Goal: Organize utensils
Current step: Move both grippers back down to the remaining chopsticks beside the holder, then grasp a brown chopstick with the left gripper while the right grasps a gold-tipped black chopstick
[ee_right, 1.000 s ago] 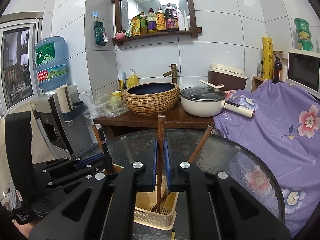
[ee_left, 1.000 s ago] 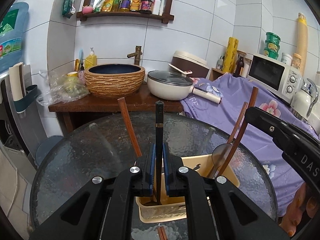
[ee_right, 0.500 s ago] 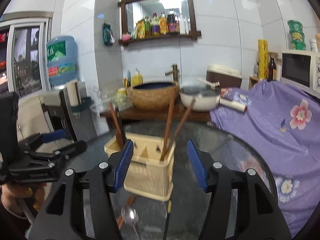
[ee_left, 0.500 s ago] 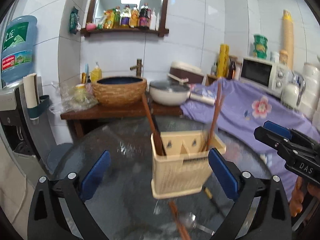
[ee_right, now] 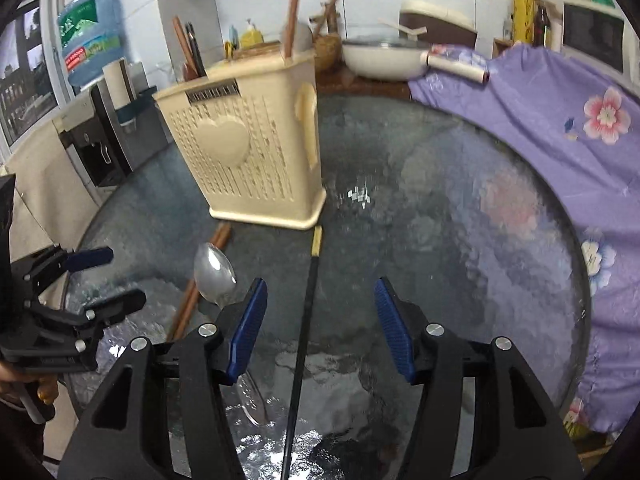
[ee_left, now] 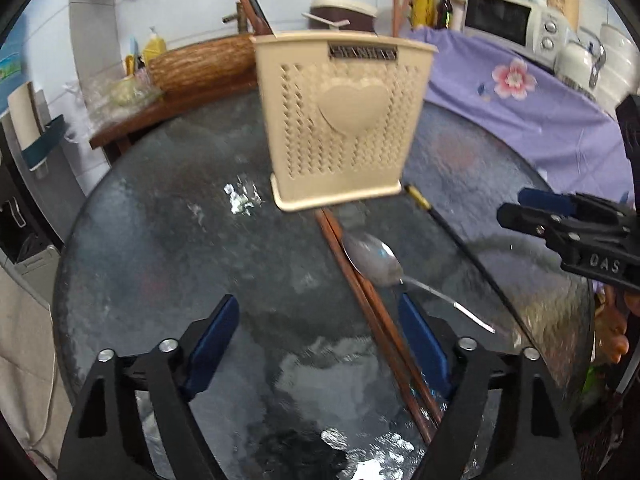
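A beige slotted utensil holder point(ee_left: 340, 120) point(ee_right: 248, 152) stands on the round dark glass table point(ee_left: 160, 240), with brown chopsticks point(ee_right: 294, 4) upright in it. In front of it lie a pair of brown chopsticks point(ee_left: 372, 312), a metal spoon point(ee_left: 374, 264) point(ee_right: 214, 272) and a black chopstick point(ee_left: 472, 256) point(ee_right: 304, 320). My left gripper point(ee_left: 318, 320) hangs low over the table, its jaws closing. The brown pair runs between them by the right pad, untouched. My right gripper point(ee_right: 320, 320) is open astride the black chopstick, not pressing it.
A purple flowered cloth point(ee_right: 560, 120) covers the surface to the right of the table. Behind stand a wooden counter with a woven basin point(ee_left: 200, 64), a white pan point(ee_right: 384, 60), a microwave point(ee_left: 508, 20) and a water dispenser point(ee_right: 88, 40).
Both grippers were shut on chopsticks standing in the holder. They let go, opened wide, and came down toward the utensils lying on the table in front of the holder.
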